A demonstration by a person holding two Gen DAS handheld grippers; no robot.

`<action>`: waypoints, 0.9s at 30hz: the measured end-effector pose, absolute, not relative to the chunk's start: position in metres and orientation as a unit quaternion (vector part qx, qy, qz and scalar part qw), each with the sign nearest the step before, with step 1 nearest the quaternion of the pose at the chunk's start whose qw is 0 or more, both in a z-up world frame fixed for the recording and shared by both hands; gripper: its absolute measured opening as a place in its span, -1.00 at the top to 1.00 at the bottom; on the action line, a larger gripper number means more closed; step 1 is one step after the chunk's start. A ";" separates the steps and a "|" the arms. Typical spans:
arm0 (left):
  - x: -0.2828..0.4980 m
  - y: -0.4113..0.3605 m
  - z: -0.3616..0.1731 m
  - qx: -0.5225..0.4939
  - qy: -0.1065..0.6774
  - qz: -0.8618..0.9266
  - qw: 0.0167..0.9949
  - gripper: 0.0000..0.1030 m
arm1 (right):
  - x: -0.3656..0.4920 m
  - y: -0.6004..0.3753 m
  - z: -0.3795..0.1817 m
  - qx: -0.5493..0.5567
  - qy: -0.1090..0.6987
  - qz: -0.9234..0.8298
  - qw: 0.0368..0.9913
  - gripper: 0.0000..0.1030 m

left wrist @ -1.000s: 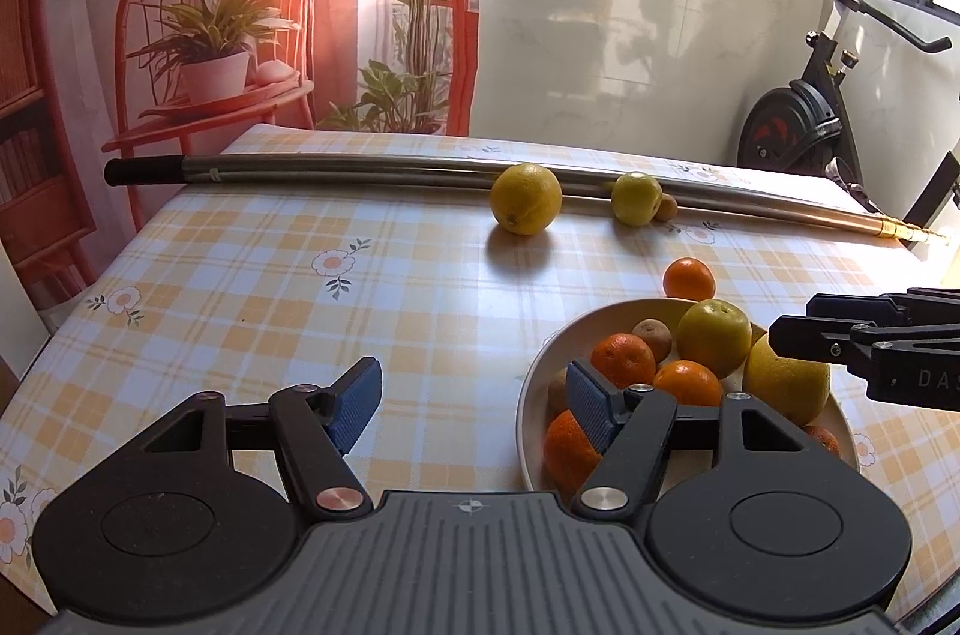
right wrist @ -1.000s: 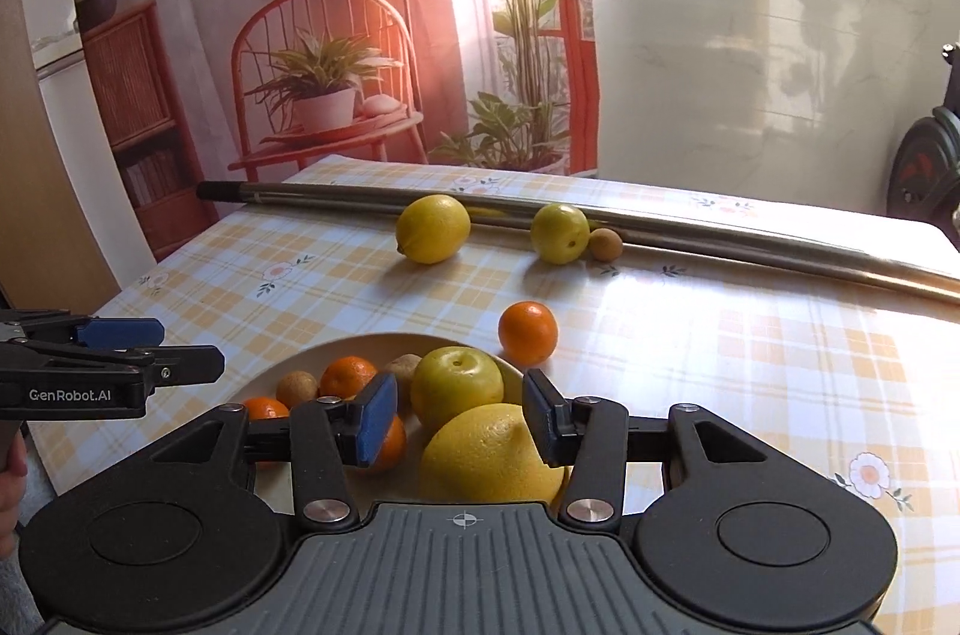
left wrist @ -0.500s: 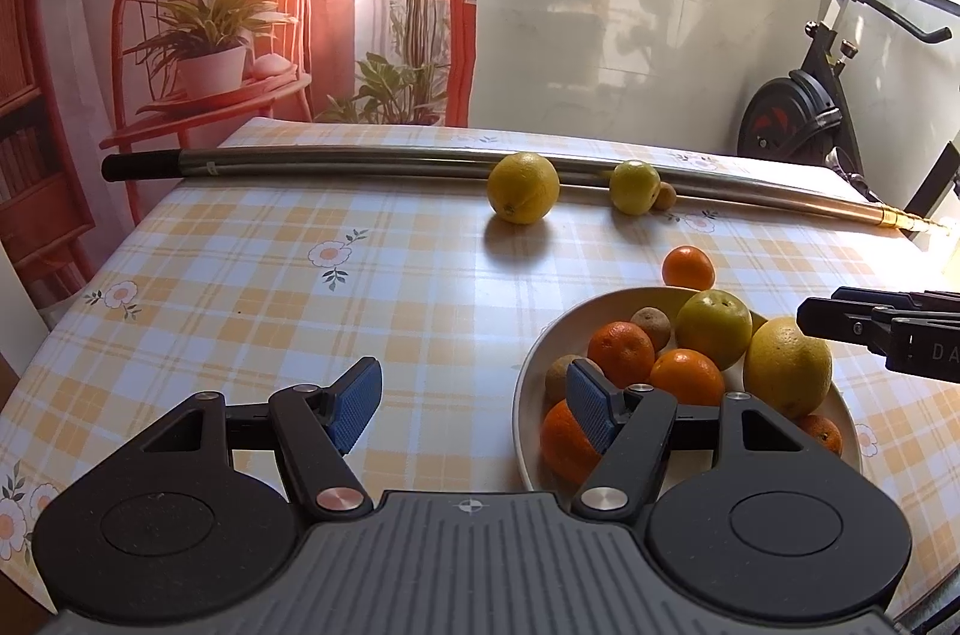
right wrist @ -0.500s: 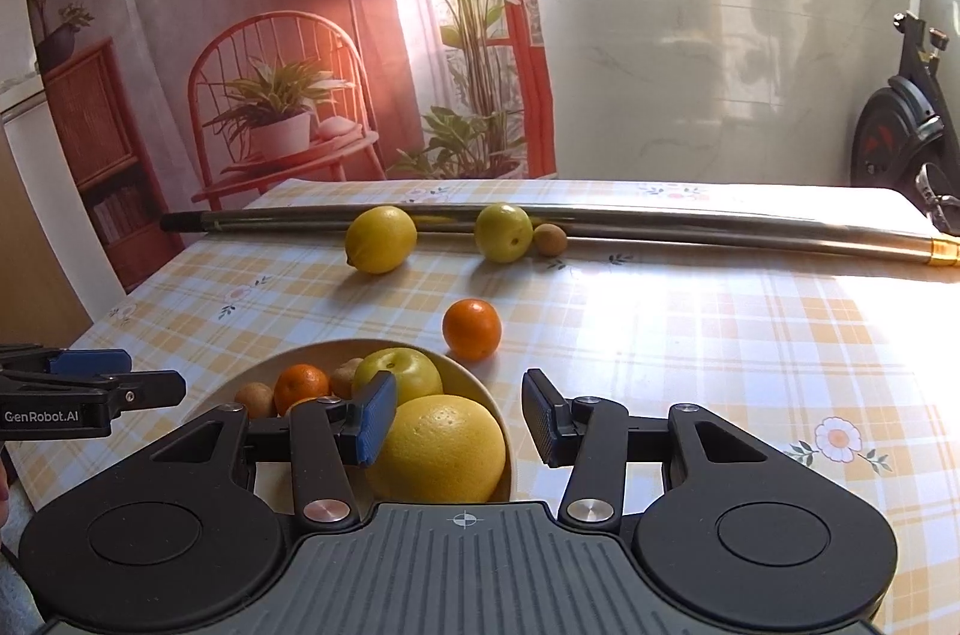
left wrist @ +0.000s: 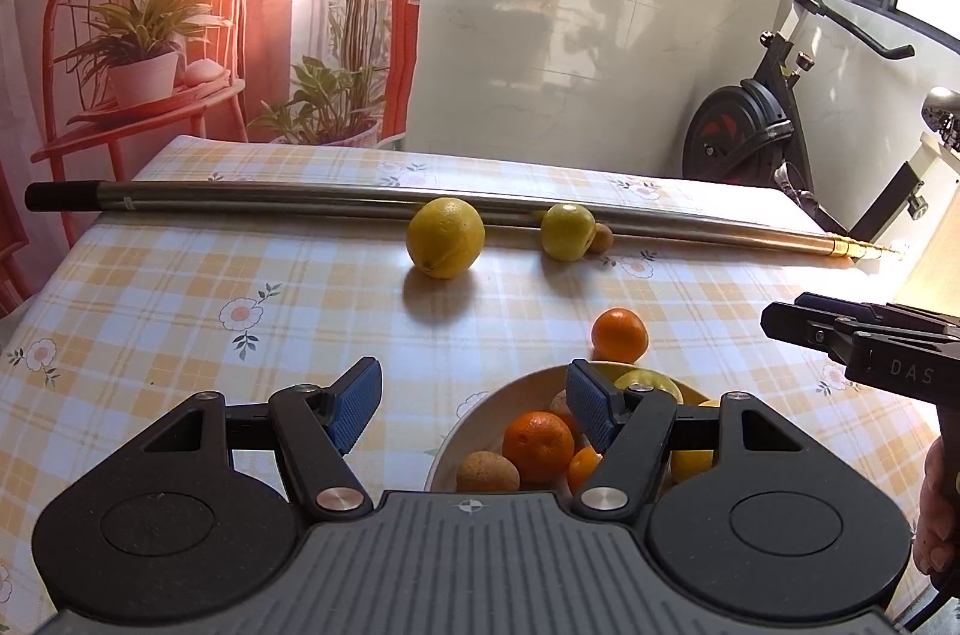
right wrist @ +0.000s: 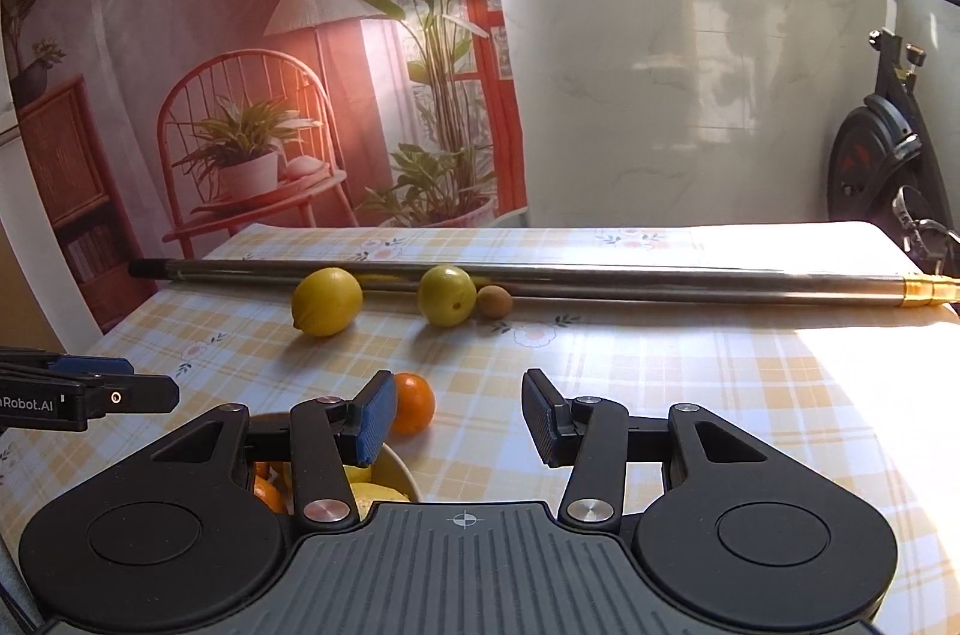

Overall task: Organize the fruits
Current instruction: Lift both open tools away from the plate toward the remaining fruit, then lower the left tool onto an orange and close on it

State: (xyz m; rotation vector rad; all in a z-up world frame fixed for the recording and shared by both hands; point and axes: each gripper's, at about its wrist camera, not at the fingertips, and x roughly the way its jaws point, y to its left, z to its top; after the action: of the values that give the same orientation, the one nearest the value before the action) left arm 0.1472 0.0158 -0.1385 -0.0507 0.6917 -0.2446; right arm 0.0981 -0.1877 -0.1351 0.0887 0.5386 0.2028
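Both grippers are pulling back from the bowl (left wrist: 456,431), which now sits low under their cameras; the right gripper (right wrist: 459,416) is spread wide and empty above the checked tablecloth (right wrist: 690,371), and the left gripper (left wrist: 474,404) gapes empty too, one pad over the bowl's rim. Just past the bowl a loose orange (left wrist: 619,335) waits on the cloth. Farther out, a lemon (left wrist: 445,237), a green-yellow fruit (left wrist: 567,231) and a small brown fruit (left wrist: 603,237) lie against the metal pole (left wrist: 240,203).
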 end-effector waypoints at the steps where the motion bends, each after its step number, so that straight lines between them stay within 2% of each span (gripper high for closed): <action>1: 0.153 0.010 -0.137 -0.023 0.339 -0.128 0.932 -0.37 | 0.102 -0.190 -0.134 0.044 0.264 0.098 0.959 0.16; 17: 0.232 -0.071 -0.174 -0.009 0.411 -0.204 0.889 -0.34 | 0.133 -0.230 -0.134 0.072 0.265 0.066 0.959 0.16; 19: 0.237 -0.076 -0.180 -0.004 0.422 -0.201 0.884 -0.21 | 0.134 -0.235 -0.138 0.078 0.269 0.063 0.958 0.16; 27: 0.251 -0.096 -0.198 0.020 0.451 -0.197 0.870 -0.05 | 0.138 -0.249 -0.153 0.101 0.282 0.053 0.953 0.16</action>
State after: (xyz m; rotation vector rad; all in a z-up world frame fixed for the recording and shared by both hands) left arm 0.2511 -0.0961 -0.1980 0.0428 0.9443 -0.4130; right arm 0.1380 -0.2487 -0.1531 0.2053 0.5734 0.1083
